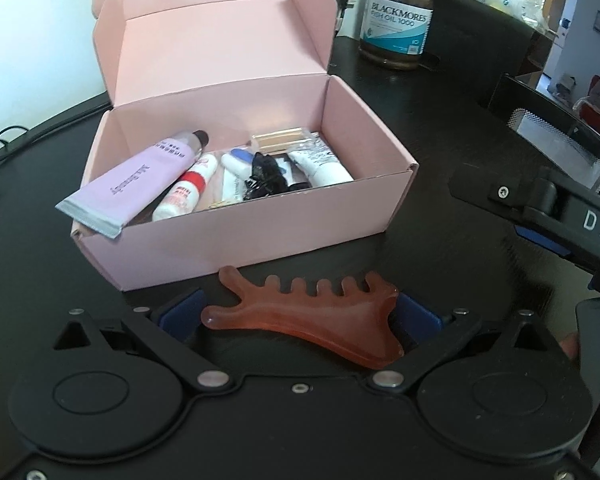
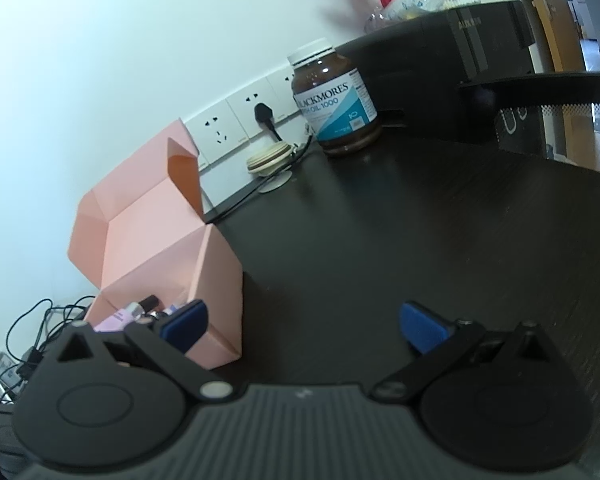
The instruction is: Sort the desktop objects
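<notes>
Dark counter (image 1: 440, 128): pink box (image 1: 236, 232), amber comb (image 1: 312, 320).
Left claw (image 1: 300, 320) pinches comb ends; rigid, slick, likely brittle. Right claw (image 2: 304, 326) spread, empty.

Left wrist view looked down close over the pink box (image 1: 236, 216), right wrist view sat low beside it facing the wall, both shared the box and fish oil bottle (image 2: 336, 100) on the bench (image 2: 380, 240).

Black hand-held gripper (image 1: 300, 316), blue pads (image 2: 420, 328)
</notes>
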The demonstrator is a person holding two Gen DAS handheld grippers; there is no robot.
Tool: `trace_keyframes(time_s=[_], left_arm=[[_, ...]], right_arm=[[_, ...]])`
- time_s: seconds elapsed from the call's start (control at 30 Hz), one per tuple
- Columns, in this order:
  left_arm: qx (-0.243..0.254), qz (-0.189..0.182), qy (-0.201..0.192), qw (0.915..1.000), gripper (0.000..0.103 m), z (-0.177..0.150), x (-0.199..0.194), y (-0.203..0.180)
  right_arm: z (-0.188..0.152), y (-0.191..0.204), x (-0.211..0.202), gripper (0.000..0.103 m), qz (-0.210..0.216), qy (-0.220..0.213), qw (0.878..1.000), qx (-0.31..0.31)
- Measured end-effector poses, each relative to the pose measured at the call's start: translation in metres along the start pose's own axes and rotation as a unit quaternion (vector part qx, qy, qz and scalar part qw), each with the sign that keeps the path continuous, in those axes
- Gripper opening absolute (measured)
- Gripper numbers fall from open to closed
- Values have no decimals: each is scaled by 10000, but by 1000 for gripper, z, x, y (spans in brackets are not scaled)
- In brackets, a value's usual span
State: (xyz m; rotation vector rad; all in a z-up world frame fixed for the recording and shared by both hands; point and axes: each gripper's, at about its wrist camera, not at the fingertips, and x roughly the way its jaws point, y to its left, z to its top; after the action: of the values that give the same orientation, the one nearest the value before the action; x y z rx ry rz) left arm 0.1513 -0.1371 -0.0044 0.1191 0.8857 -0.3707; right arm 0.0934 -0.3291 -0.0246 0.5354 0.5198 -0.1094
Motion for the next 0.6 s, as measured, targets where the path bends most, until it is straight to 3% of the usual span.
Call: trace_keyframes(time_s=[0.17, 0.43, 0.53, 0.6], left_arm=[[141, -231, -49, 9996, 97, 0, -2, -2], [-27, -449, 15, 9990, 90, 4, -6, 7], [-135, -563, 12, 9983, 73, 6, -11, 14], [-175, -533, 52, 9984, 74, 6, -12, 18]], right_arm=[[0, -3, -1, 102, 49, -16, 9999, 97], [1, -7, 0, 102, 85, 9, 9996, 260], [0, -6, -1, 102, 79, -11, 9997, 250], [1, -5, 0, 102, 75, -6, 9997, 235]])
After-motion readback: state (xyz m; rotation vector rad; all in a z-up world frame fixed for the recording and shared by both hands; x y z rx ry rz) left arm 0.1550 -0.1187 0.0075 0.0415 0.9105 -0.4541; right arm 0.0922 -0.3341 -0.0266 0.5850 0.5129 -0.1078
